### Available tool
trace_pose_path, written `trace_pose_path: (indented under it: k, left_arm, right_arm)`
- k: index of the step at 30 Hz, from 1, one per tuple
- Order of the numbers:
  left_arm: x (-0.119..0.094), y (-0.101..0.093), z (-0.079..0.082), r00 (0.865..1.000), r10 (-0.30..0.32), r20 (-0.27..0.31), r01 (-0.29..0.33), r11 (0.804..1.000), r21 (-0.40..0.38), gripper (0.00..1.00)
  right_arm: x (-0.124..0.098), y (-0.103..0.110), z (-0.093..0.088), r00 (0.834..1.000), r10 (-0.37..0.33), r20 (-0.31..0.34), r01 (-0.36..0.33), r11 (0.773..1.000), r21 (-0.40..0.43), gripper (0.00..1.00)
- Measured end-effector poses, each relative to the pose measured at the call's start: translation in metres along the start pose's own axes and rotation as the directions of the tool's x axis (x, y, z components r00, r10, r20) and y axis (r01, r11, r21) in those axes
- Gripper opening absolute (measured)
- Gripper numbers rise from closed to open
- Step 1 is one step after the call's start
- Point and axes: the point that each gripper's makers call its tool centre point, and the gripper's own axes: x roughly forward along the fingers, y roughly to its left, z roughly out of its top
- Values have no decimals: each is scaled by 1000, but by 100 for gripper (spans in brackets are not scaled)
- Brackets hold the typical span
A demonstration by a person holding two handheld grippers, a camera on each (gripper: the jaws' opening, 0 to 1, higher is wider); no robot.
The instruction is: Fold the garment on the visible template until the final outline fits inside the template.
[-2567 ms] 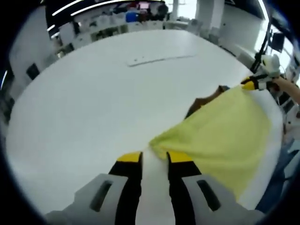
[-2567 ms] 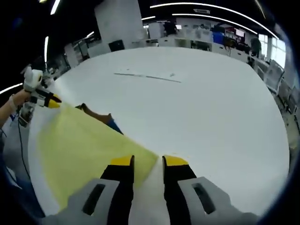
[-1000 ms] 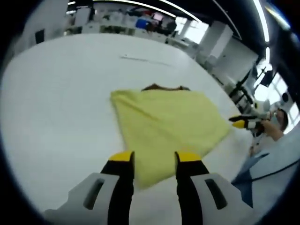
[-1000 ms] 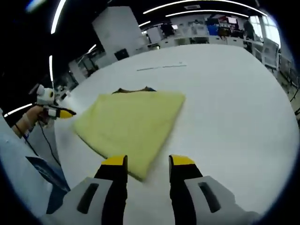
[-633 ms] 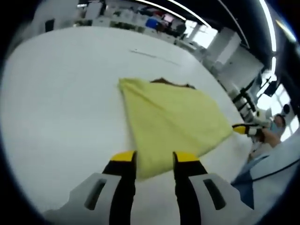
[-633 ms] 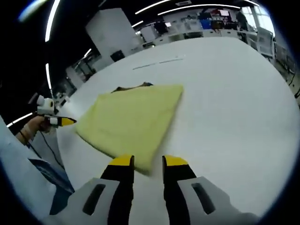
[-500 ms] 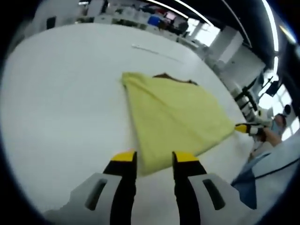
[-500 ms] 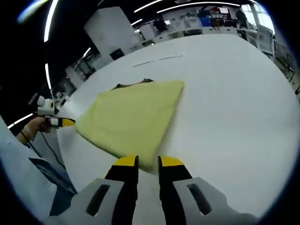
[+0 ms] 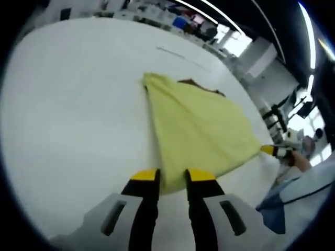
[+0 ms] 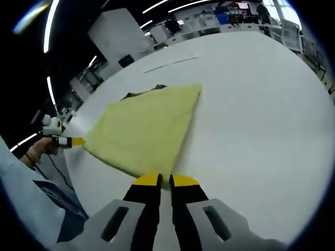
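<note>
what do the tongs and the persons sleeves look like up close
Both the left tongs and the right tongs have black jaws capped with yellow tips, set in light grey housings with slotted openings. The person wears a light blue sleeve.

**No readable text anywhere**

Looked over both views and there's nothing legible. The yellow garment (image 9: 196, 123) has no print, tag or logo I can make out, and the white table (image 9: 73, 120) is bare of labels. The thin strip (image 10: 171, 63) lying further out on the table is too small to tell whether it carries any marks. Background shelves and screens are just blurry shapes, no signs to read.
</note>
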Motion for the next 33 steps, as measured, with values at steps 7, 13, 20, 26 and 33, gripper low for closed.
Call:
trace_pose_path:
  k: [7, 13, 20, 26, 33]
  left_arm:
    - [0, -1, -1, 1000, -14, -1, 14, 1000, -27, 8]
    - [-2, 0, -2, 1000, -11, -2, 11, 999, -49, 2]
    - [-4, -1, -3, 1000, -5, -9, 5, 998, -62, 0]
    - [-8, -4, 3, 1000, 10, -6, -10, 1000, -23, 0]
    - [-16, 4, -1, 999, 32, -26, -34, 997, -76, 0]
  right_arm:
    - [-1, 0, 0, 1000, -2, 0, 2, 1000, 13, 6]
    - [-2, 1, 1, 1000, 1, -2, -1, 1000, 15, 5]
    - [-6, 1, 4, 1000, 2, 9, -2, 1000, 20, 3]
    - [-8, 3, 6, 1000, 0, 0, 0, 1000, 11, 2]
    - [-17, 8, 11, 1000, -7, 27, 7, 1000, -2, 2]
